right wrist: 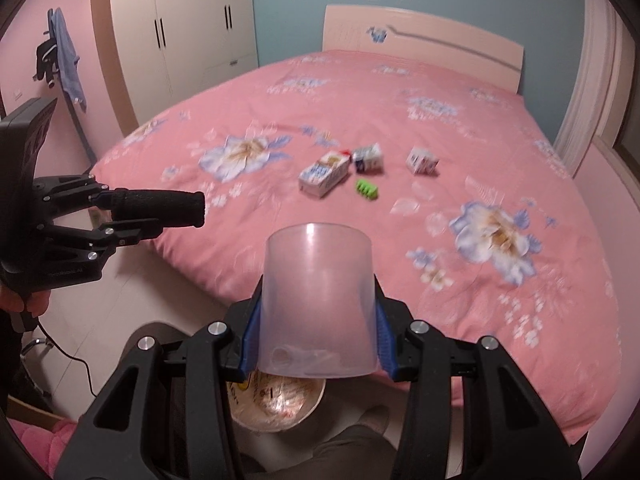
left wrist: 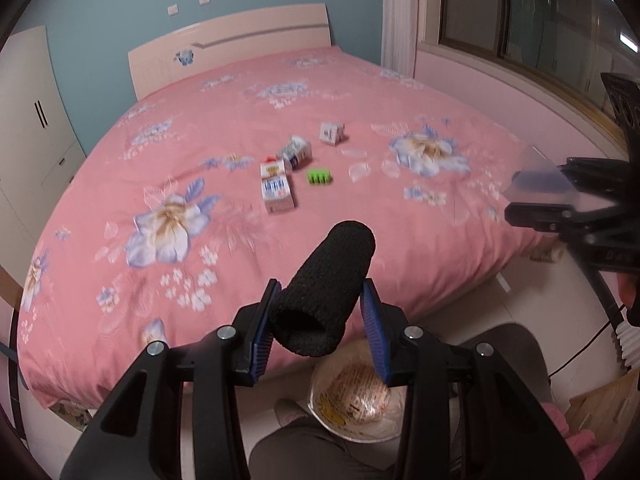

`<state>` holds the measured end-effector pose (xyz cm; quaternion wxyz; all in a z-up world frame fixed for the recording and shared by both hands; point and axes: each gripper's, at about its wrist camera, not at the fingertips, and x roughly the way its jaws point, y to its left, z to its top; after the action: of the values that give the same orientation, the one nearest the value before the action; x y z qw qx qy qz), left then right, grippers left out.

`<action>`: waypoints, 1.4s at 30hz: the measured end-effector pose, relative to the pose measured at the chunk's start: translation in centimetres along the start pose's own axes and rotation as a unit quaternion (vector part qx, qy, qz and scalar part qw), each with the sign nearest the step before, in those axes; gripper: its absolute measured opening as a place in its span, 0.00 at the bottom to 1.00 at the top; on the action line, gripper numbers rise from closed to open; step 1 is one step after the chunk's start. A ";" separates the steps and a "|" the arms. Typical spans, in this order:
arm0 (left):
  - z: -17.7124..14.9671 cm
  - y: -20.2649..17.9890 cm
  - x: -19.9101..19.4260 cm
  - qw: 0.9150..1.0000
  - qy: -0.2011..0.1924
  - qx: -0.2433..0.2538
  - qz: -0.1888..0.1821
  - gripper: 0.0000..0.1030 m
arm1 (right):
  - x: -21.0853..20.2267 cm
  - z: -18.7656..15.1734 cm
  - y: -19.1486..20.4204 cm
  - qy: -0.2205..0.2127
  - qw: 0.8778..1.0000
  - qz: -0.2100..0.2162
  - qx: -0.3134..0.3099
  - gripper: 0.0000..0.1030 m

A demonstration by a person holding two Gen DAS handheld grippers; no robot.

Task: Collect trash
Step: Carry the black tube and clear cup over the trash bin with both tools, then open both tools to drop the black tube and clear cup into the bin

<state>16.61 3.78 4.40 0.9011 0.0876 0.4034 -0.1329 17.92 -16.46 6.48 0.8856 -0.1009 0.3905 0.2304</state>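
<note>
My left gripper (left wrist: 320, 316) is shut on a black foam tube (left wrist: 326, 284) and holds it above the bed's near edge; it shows from the side in the right wrist view (right wrist: 160, 208). My right gripper (right wrist: 318, 332) is shut on a clear plastic cup (right wrist: 318, 300), also seen at the right of the left wrist view (left wrist: 538, 180). On the pink bed lie a long carton (left wrist: 276, 190), a small carton (left wrist: 298, 152), a small white box (left wrist: 332, 133) and a green comb-like piece (left wrist: 319, 176). A bin (left wrist: 356, 400) with wrappers sits on the floor below both grippers.
The pink floral bed (left wrist: 240, 120) fills the middle. A white wardrobe (right wrist: 180, 20) stands at the left, a window (left wrist: 540, 20) and sill at the right. A cable (right wrist: 80, 364) runs on the floor. My legs are beside the bin.
</note>
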 end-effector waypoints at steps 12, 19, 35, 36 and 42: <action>-6.2 -1.0 6.5 0.996 0.085 -0.005 -0.020 0.42 | 6.9 -5.1 1.6 0.079 0.996 0.033 0.011 0.46; -9.5 -1.7 10.5 0.990 0.135 -0.004 -0.033 0.42 | 11.4 -8.7 2.4 0.131 0.990 0.055 0.023 0.46; -15.7 -2.6 20.6 0.966 0.250 -0.032 -0.052 0.42 | 21.7 -16.8 3.2 0.258 0.960 0.089 0.064 0.46; -16.0 -2.7 21.1 0.965 0.255 -0.032 -0.049 0.42 | 22.5 -17.3 3.3 0.268 0.957 0.091 0.066 0.46; -18.1 -2.8 24.8 0.952 0.297 -0.056 -0.054 0.42 | 26.9 -19.1 4.2 0.317 0.941 0.094 0.070 0.46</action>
<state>18.89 1.68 -26.30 0.7355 0.0502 0.6638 -0.1263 19.42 -10.82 -26.23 0.6953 -0.0686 0.6736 0.2410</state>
